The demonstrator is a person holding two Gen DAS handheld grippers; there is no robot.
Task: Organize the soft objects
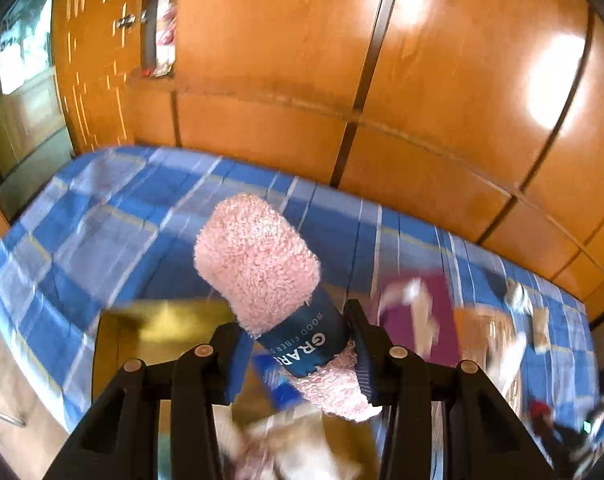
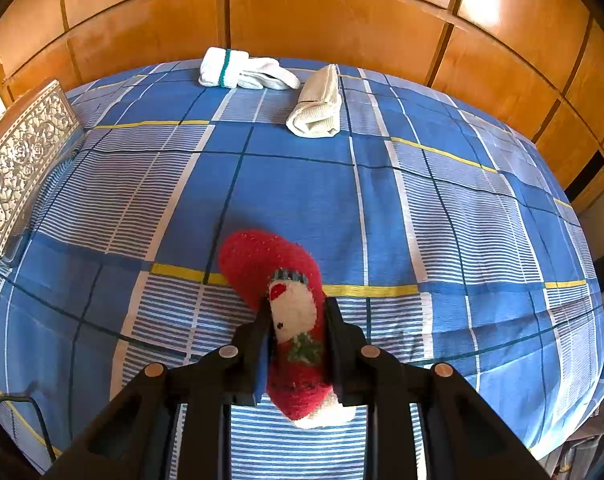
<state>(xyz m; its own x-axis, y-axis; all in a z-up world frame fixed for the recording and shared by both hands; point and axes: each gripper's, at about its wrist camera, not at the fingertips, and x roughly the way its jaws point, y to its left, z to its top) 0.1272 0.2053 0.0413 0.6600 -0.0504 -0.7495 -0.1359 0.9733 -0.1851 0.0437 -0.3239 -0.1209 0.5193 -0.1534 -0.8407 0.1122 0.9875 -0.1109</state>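
Observation:
My left gripper [image 1: 298,344] is shut on a rolled pink fluffy towel [image 1: 258,260] with a dark blue paper band, held above the bed and a gold-coloured box [image 1: 158,324]. My right gripper [image 2: 298,344] is shut on a red fuzzy Christmas sock [image 2: 270,268] with a white snowman figure, held just above the blue checked bedsheet [image 2: 302,200]. A white sock pair with a teal stripe [image 2: 242,70] and a rolled cream towel [image 2: 318,106] lie at the far side of the bed.
An orange wooden wardrobe [image 2: 322,12] stands behind the bed. A silver patterned box [image 2: 18,160] sits at the left of the bed. In the left wrist view, blurred cloths and a purple item [image 1: 414,316] lie on the bed to the right.

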